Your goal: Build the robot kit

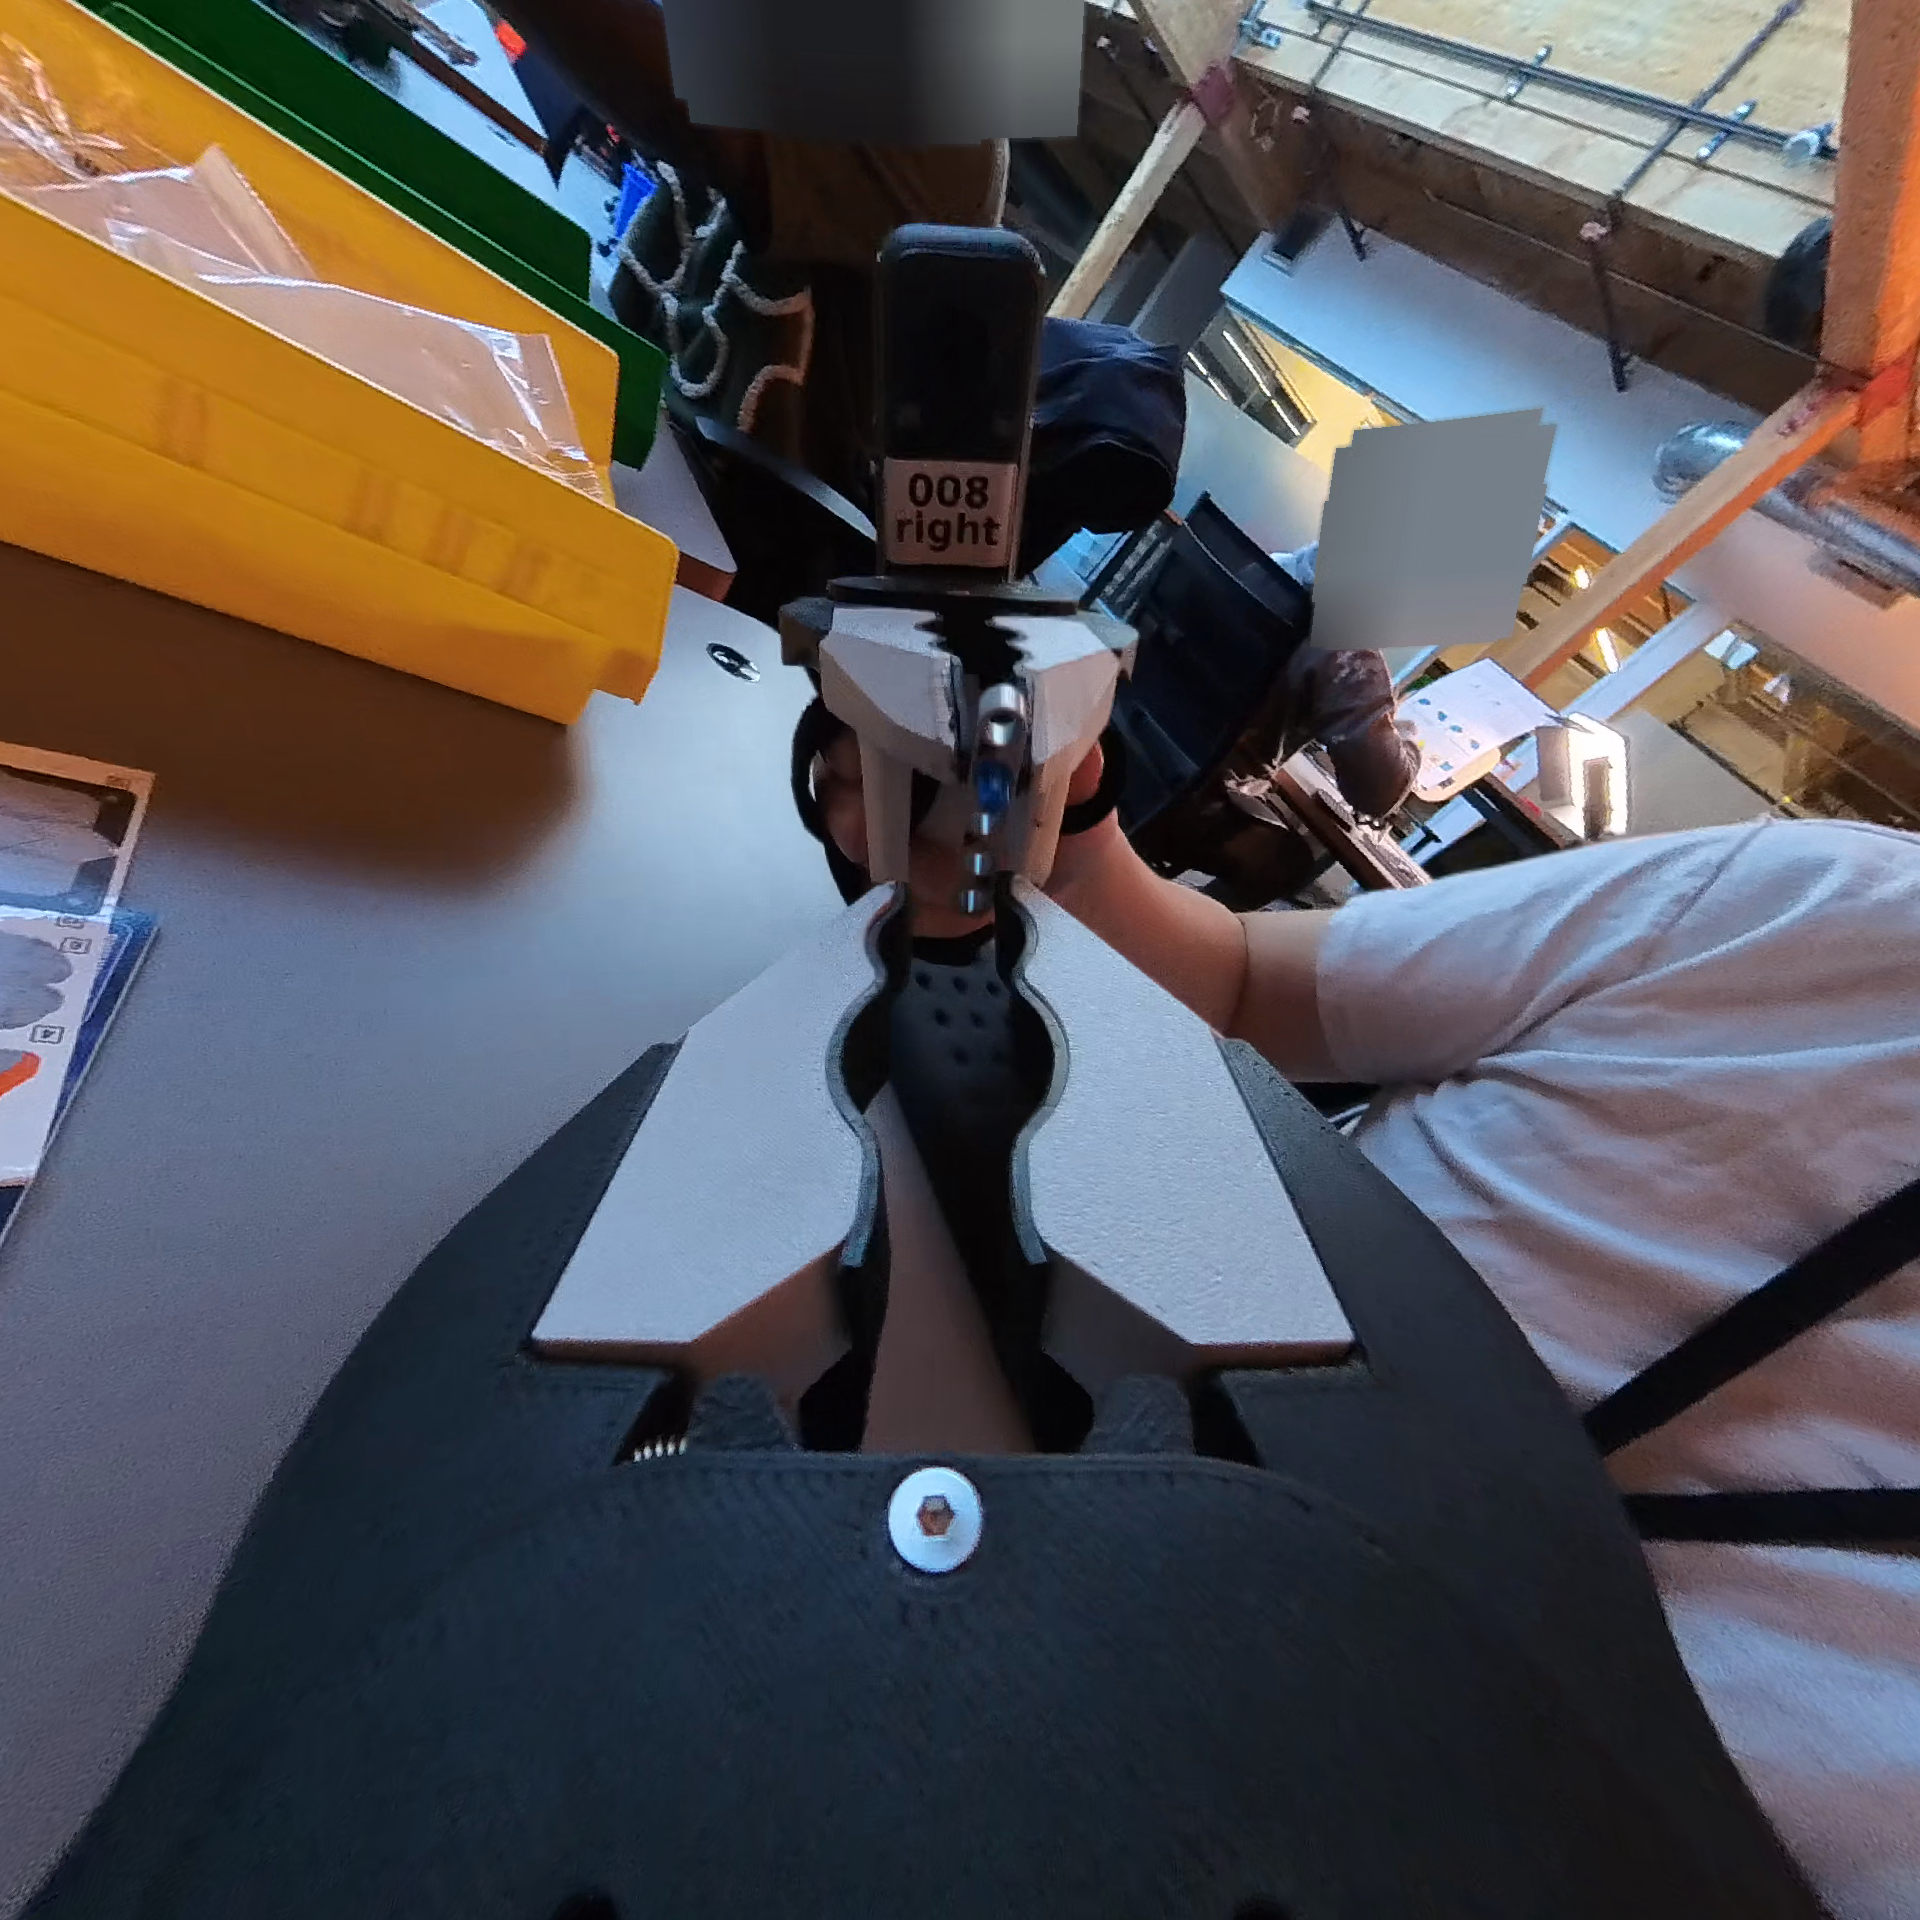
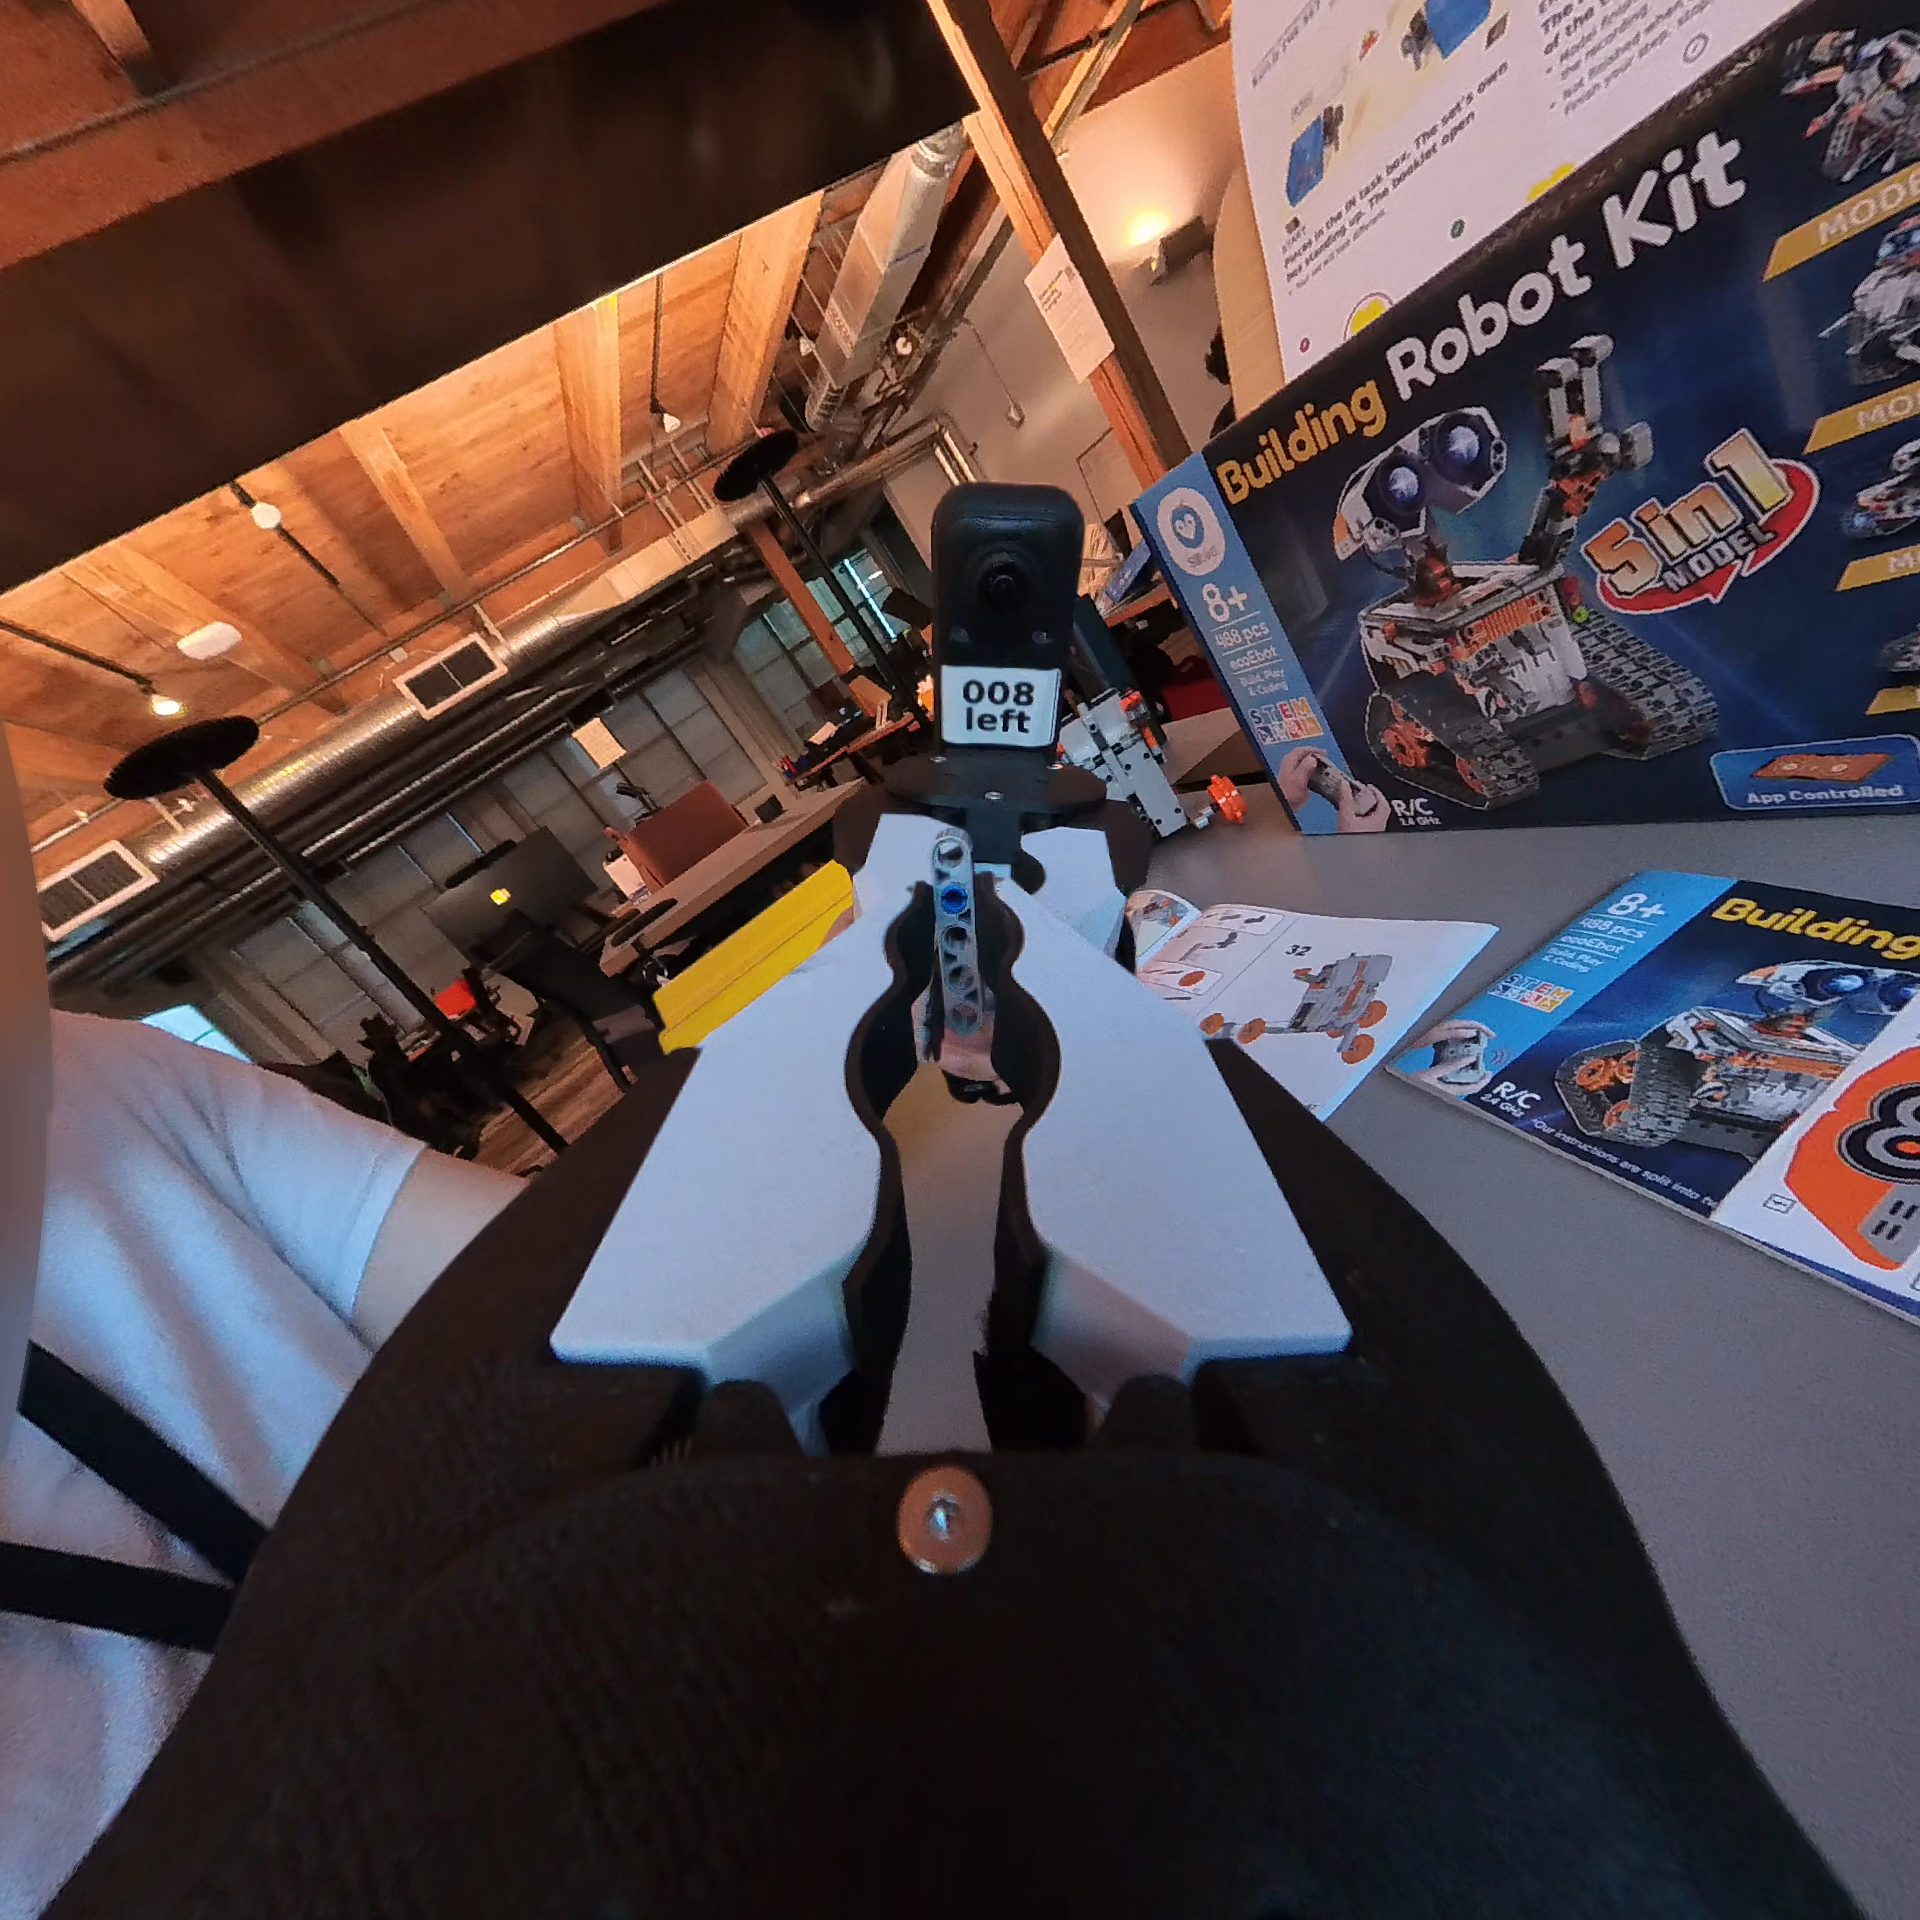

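A thin grey perforated beam [image 1: 985,821] with a blue pin [image 1: 992,779] in one hole is held in the air between my two grippers, which face each other tip to tip. In the left wrist view my left gripper [image 1: 954,902] is closed on the beam's near end. The right gripper [image 1: 1000,717] grips its far end. In the right wrist view the beam [image 2: 958,966] lies between the fingers of my right gripper [image 2: 951,891], with the blue pin [image 2: 951,896] at the tips. The left gripper [image 2: 982,862] is just behind.
Yellow bins [image 1: 312,499] with clear plastic bags and a green bin [image 1: 436,156] stand on the grey table [image 1: 364,1039]. A kit box [image 2: 1558,540], open booklets [image 2: 1309,977], a partly built model [image 2: 1127,758] and an orange part [image 2: 1226,802] lie farther off. A person in a white shirt [image 1: 1621,1143] holds both grippers. The grippers are tip to tip, or close to it.
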